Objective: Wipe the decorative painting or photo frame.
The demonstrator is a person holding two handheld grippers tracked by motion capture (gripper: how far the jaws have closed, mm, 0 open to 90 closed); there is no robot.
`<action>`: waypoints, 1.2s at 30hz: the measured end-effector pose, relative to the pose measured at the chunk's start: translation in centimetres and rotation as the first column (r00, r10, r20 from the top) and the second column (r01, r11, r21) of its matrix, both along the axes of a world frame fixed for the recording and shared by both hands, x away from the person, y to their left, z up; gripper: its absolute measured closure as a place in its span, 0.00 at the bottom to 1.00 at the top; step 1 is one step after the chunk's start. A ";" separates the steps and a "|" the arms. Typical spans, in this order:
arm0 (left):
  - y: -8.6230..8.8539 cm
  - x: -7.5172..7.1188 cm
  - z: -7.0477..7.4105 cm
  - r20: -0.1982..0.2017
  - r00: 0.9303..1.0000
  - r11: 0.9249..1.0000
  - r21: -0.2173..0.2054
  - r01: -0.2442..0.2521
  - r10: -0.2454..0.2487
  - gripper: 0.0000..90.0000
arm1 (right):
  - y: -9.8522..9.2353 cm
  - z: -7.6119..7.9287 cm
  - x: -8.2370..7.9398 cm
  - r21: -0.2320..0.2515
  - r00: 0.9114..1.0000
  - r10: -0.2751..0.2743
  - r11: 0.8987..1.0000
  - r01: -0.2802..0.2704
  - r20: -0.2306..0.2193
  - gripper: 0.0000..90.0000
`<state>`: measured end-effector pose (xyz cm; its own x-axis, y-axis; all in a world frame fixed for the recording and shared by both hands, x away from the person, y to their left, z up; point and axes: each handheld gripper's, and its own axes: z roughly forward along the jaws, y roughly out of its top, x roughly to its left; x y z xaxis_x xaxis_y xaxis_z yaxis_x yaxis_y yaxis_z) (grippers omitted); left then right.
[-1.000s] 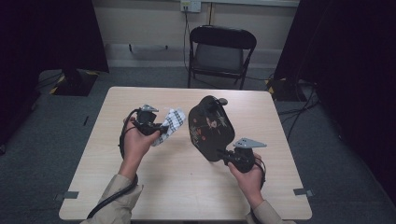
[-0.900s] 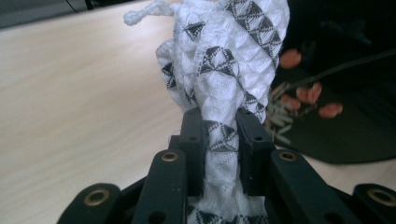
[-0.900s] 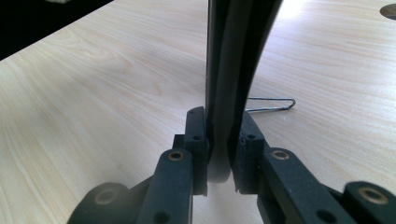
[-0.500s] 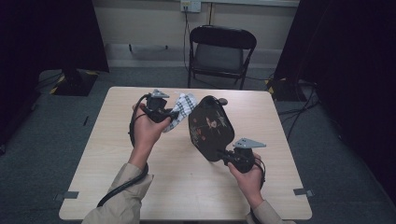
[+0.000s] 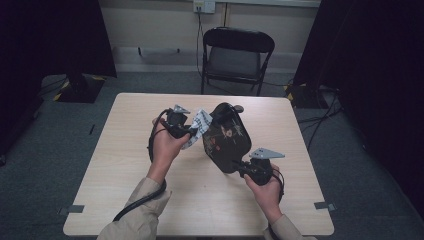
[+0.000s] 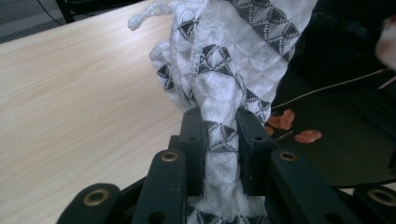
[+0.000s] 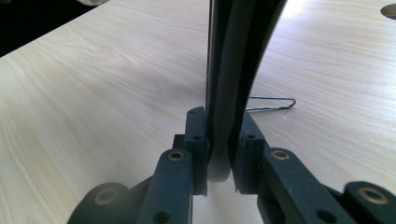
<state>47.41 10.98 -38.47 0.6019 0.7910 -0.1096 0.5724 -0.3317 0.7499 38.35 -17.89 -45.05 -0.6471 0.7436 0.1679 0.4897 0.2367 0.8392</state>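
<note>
Left tool (image 6: pixel 219 140) clamps patterned cloth (image 6: pixel 224 60); right tool (image 7: pixel 223 149) clamps black pan (image 5: pixel 226 137)

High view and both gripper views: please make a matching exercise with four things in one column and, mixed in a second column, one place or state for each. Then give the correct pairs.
Things
1. patterned cloth
2. black pan
3. folding chair
4. wire loop

Places or states
A. stands on the floor behind the table
B. lies flat on the tabletop
C. pinched in the left gripper
D. clamped by its edge in the right gripper, held tilted above the table

Pairs: 1-C, 2-D, 3-A, 4-B
</note>
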 end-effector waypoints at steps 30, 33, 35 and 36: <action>-0.6 -0.5 -6.1 -0.117 0.993 0.997 0.072 0.028 -0.020 0.83 | 0.1 0.1 0.0 0.004 1.000 -0.010 1.000 0.010 -0.008 0.88; -0.7 -0.7 -6.7 -0.127 0.992 0.996 0.082 0.033 -0.022 0.83 | 0.1 0.1 0.0 0.004 1.000 -0.010 1.000 0.010 -0.009 0.88; -0.8 -0.9 -7.2 -0.137 0.990 0.995 0.090 0.036 -0.024 0.83 | 0.1 0.1 0.0 0.003 1.000 -0.009 1.000 0.009 -0.009 0.87; -0.8 -1.0 -7.4 -0.139 0.990 0.995 0.091 0.037 -0.024 0.83 | 0.1 0.1 0.0 0.003 1.000 -0.009 1.000 0.009 -0.010 0.87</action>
